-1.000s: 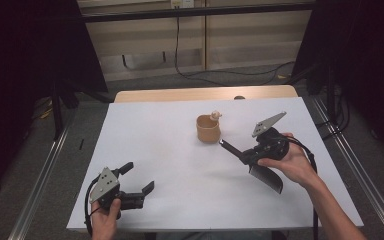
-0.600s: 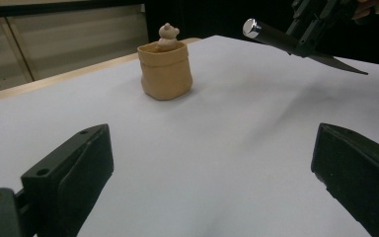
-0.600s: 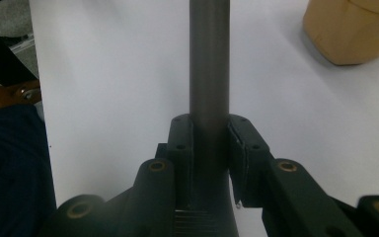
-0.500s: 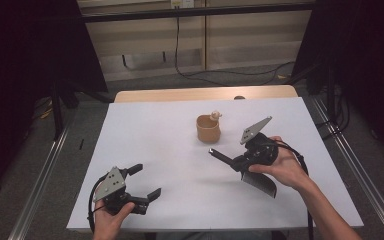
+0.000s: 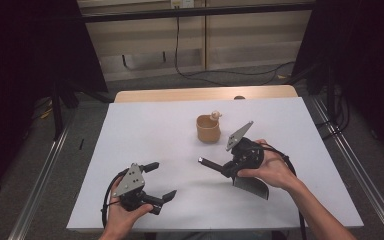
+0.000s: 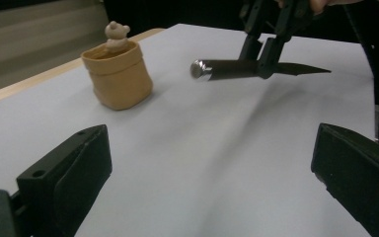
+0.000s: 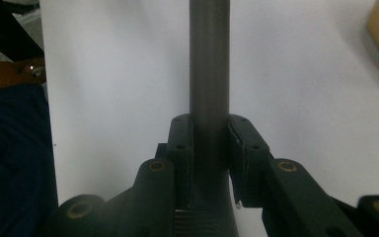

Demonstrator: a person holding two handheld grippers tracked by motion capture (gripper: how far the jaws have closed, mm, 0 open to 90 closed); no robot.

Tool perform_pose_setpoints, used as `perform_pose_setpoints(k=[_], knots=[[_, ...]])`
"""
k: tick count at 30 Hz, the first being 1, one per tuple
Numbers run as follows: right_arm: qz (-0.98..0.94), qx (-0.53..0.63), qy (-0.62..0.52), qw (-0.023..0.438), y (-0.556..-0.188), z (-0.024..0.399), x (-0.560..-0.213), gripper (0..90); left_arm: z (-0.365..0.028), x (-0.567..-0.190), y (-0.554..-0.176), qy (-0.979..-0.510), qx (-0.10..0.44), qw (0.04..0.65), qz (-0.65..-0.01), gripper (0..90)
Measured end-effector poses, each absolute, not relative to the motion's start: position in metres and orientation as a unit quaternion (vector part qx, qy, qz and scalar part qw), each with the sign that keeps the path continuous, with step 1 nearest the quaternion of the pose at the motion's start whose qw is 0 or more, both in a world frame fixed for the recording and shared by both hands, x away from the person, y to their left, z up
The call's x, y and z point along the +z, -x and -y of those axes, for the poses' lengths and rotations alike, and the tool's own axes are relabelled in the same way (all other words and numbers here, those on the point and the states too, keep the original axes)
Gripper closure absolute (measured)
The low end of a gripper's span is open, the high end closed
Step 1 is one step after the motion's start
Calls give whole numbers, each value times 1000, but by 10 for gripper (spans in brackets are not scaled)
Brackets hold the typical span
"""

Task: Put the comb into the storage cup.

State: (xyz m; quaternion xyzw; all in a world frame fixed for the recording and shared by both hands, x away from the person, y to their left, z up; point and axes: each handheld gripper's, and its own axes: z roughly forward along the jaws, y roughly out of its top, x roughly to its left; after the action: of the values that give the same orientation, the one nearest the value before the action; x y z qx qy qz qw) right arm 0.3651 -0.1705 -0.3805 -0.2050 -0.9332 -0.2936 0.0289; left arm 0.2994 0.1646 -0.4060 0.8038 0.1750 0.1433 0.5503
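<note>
High view: right gripper (image 5: 230, 169) is clamping a knife (image 5: 232, 174) above the white table (image 5: 145, 130), beside the tan pot (image 5: 208, 129); left gripper (image 5: 156, 184) is gaping wide, empty.

Left gripper view: knife is hanging level, handle-end nearest.

Right gripper view: jaws are pinching the handle; a loosening pinch risks twisting, dropping.

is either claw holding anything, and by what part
The right claw holds a knife by its handle, close to the blade, off the table. The left claw is open and holds nothing.
</note>
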Motion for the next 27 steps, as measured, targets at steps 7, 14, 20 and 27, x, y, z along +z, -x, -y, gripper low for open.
perform_pose_setpoints(k=[7,14,20,27], knots=[[938,-287,192,34,-365,159,-378,732,-153,-402,-303,-814,130,544,-157,23],[940,-286,181,46,-364,149,-381,732,-142,-402,-313,-828,116,530,-142,29],[947,-265,171,55,-365,142,-383,732,-132,-404,-322,-850,109,499,-126,26],[951,-260,152,63,-364,136,-385,731,-122,-400,-319,-866,105,480,-89,43]])
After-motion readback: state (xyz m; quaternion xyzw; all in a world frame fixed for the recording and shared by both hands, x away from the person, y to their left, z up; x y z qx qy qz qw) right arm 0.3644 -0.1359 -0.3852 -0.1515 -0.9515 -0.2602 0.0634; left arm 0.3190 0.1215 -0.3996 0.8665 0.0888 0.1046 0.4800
